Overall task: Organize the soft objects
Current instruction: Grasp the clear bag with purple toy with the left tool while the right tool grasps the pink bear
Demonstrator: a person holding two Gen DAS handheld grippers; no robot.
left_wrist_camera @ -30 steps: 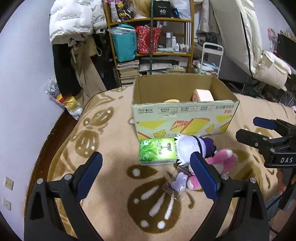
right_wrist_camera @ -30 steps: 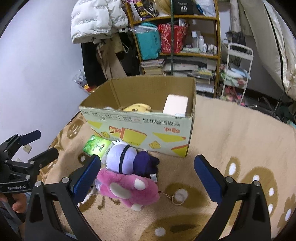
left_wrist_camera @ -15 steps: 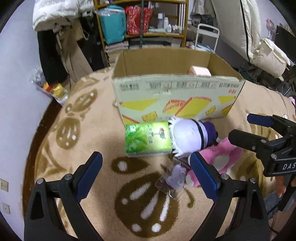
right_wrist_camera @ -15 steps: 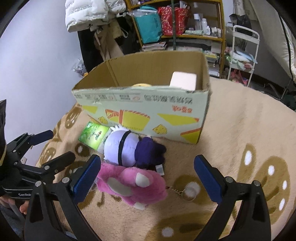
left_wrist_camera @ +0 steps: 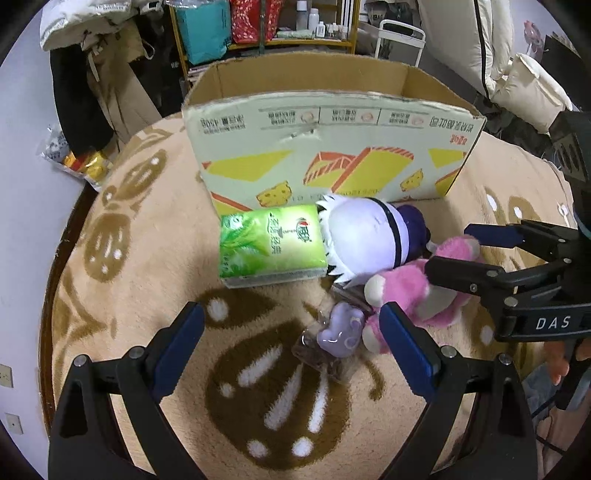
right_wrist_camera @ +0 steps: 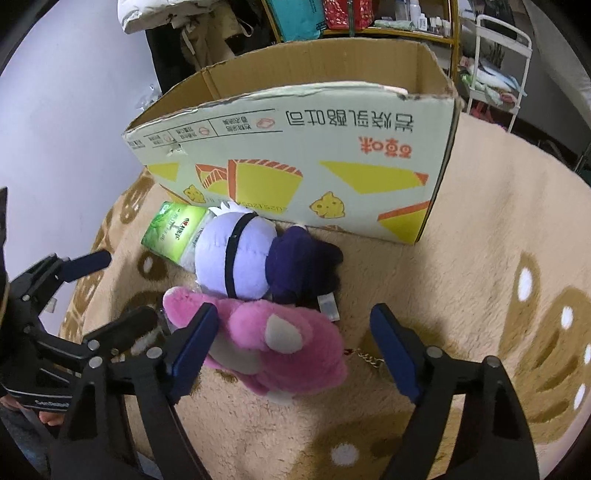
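Note:
A pink plush [right_wrist_camera: 273, 339] lies on the beige rug [right_wrist_camera: 498, 258], in front of a white-and-purple plush [right_wrist_camera: 251, 258] and a green tissue pack [right_wrist_camera: 173, 230]. Behind them stands the open cardboard box [right_wrist_camera: 295, 147]. My right gripper [right_wrist_camera: 295, 314] straddles the pink plush with its jaws closing; the right pad is still clear of the fur. My left gripper [left_wrist_camera: 291, 317] hangs wide open over the rug, with a small lilac charm [left_wrist_camera: 340, 328] by its right finger. The left wrist view shows the tissue pack [left_wrist_camera: 271, 245], both plushes [left_wrist_camera: 365, 240] [left_wrist_camera: 413, 295] and the right gripper [left_wrist_camera: 454, 249].
A thin chain [right_wrist_camera: 365, 356] trails from the pink plush. The box wall [left_wrist_camera: 332, 147] rises right behind the toys. Wood floor [left_wrist_camera: 74, 218] edges the rug on the left. Shelves [left_wrist_camera: 258, 22], hanging coats [left_wrist_camera: 92, 74] and a white cart [right_wrist_camera: 495, 55] stand beyond.
Both grippers have come down and tilted toward the toys, which now look larger. The right jaws have narrowed around the pink plush. The toys have not moved.

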